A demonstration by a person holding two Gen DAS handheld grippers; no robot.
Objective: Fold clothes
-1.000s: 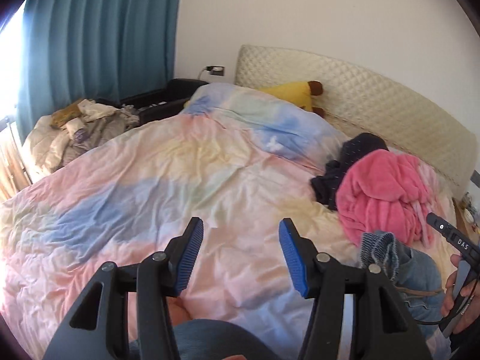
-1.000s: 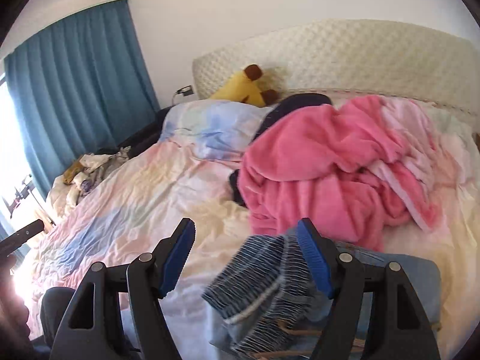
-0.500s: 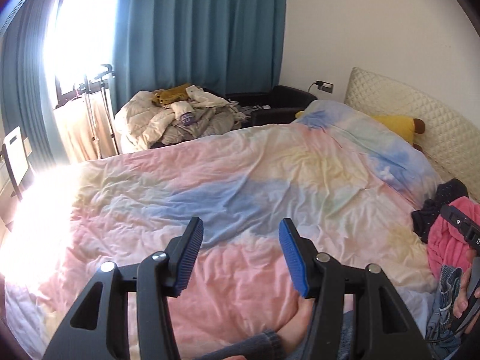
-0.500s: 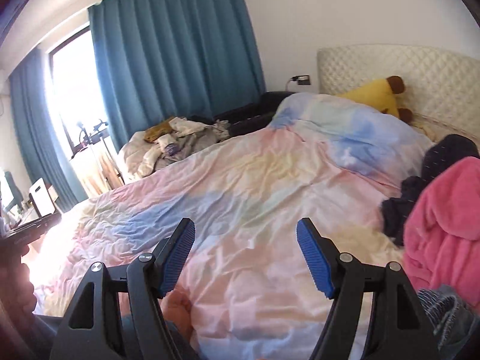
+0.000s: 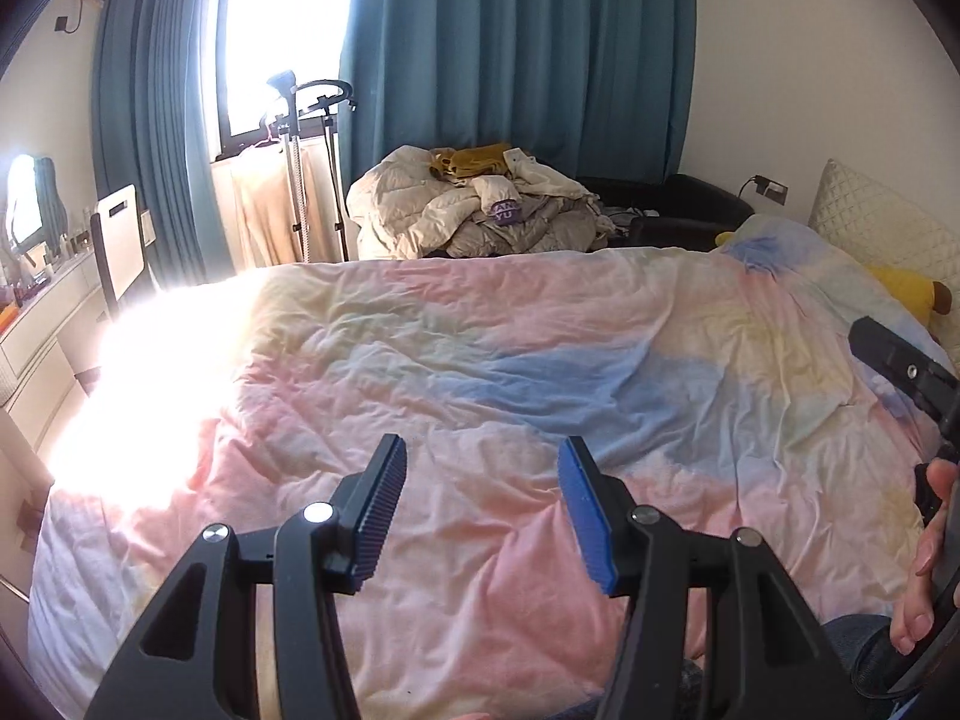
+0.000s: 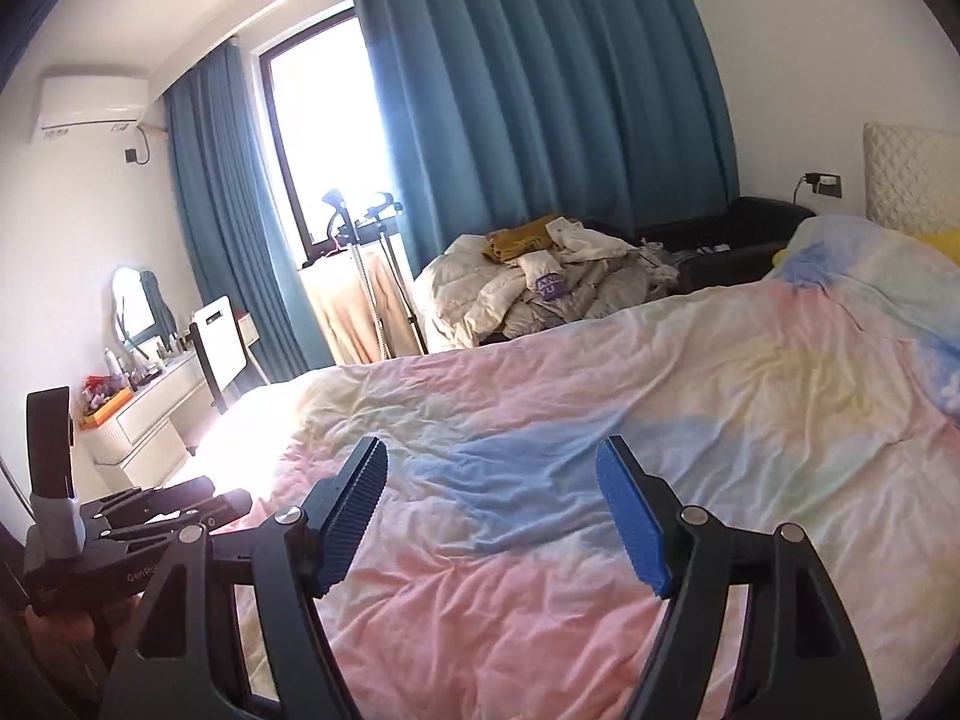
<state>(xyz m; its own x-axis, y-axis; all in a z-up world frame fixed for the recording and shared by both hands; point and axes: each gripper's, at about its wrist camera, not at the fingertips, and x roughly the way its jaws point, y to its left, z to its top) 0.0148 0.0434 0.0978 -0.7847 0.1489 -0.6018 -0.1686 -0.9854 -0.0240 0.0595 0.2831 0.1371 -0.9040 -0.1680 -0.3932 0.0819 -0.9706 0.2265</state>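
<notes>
Beyond my pastel duvet (image 5: 480,360), a rumpled clothes heap (image 5: 480,210) lies before teal curtains (image 5: 516,48); both my jaws gape wide, empty.

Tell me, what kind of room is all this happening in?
Most likely a home bedroom. A bed under a pastel duvet fills the view, with a quilted headboard at one end, teal curtains over the window, and a vanity table with a mirror in the corner.

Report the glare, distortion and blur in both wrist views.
Left wrist view: sunlight from the window blows out the duvet at its left edge; fisheye bends the curtain; left gripper sharp. Right wrist view: the window is overexposed, glare smaller at the bed's near corner; walls curve; right gripper sharp, no motion blur.
</notes>
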